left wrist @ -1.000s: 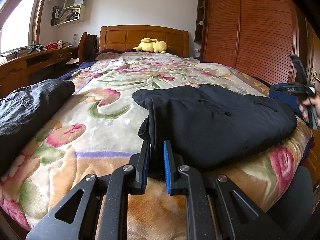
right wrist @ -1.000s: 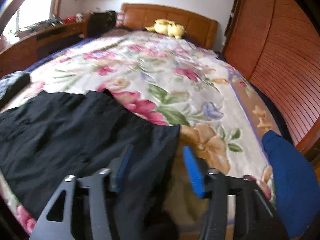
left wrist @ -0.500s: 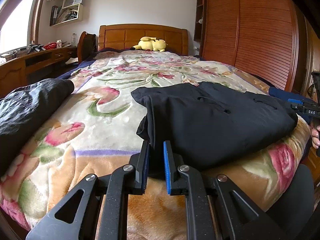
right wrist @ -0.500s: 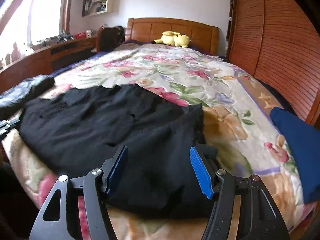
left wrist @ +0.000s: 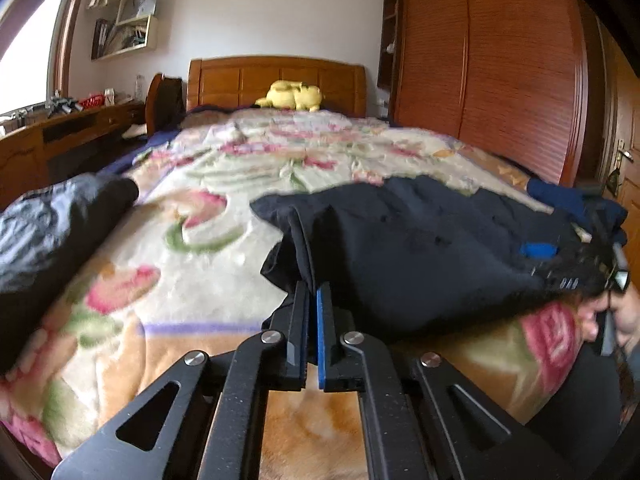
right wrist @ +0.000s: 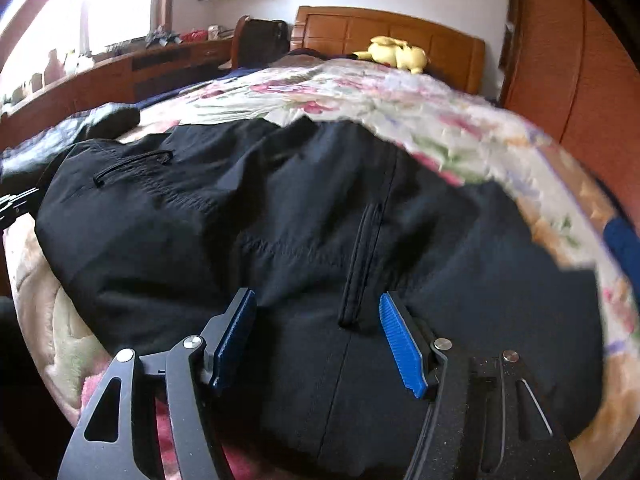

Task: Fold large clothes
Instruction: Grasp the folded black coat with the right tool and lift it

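A large black garment (left wrist: 420,248) lies folded across the foot of the bed on a floral blanket (left wrist: 192,216). My left gripper (left wrist: 313,294) is shut on the garment's near left edge, where the cloth bunches between the fingers. In the right wrist view the same black garment (right wrist: 260,216) fills the middle, with a pocket slit and a seam showing. My right gripper (right wrist: 316,312) is open, its blue pads spread just above the cloth near a vertical pocket. The right gripper also shows at the garment's right end in the left wrist view (left wrist: 580,276).
A dark grey jacket (left wrist: 52,232) lies on the bed's left side. A blue cloth (left wrist: 560,200) sits at the right edge. A yellow plush toy (left wrist: 290,95) rests by the wooden headboard. A desk (left wrist: 60,140) runs along the left and a wardrobe (left wrist: 500,72) along the right.
My right gripper has moved down and forward over the black garment, staying open. My left gripper has closed tighter on the garment's edge and lifted it slightly.
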Demonstrator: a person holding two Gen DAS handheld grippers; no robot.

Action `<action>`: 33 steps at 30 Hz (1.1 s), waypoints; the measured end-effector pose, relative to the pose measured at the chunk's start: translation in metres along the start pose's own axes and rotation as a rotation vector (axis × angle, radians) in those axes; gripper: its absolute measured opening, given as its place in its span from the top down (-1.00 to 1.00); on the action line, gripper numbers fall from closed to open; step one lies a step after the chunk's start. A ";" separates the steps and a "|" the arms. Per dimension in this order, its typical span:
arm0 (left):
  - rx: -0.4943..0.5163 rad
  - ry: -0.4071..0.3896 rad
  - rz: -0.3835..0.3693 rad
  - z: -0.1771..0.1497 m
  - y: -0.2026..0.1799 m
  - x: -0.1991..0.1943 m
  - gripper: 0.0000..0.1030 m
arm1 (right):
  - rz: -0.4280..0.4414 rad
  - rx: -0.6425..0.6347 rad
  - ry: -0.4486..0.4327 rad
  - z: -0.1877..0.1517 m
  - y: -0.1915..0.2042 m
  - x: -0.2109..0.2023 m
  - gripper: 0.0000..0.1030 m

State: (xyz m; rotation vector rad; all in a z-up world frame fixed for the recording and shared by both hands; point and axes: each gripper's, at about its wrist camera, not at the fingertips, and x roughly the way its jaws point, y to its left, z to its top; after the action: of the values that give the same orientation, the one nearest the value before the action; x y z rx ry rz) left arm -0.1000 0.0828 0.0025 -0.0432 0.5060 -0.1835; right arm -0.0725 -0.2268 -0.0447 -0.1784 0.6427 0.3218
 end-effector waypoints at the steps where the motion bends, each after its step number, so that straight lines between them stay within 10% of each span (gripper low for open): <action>1: 0.005 -0.013 0.001 0.006 -0.002 -0.003 0.95 | -0.014 -0.016 -0.003 -0.002 0.001 0.000 -0.28; 16: 0.209 -0.115 -0.178 0.144 -0.141 0.001 0.96 | -0.071 0.082 -0.125 -0.016 -0.044 -0.079 -0.28; 29: 0.368 0.062 -0.431 0.150 -0.294 0.024 0.95 | -0.224 0.154 -0.188 -0.039 -0.091 -0.152 -0.28; 33: 0.358 0.085 -0.473 0.153 -0.294 0.019 0.47 | -0.229 0.156 -0.191 -0.039 -0.084 -0.157 -0.28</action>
State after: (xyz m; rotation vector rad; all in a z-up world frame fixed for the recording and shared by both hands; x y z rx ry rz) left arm -0.0574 -0.2103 0.1522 0.1974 0.5361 -0.7386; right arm -0.1837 -0.3531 0.0262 -0.0696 0.4508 0.0655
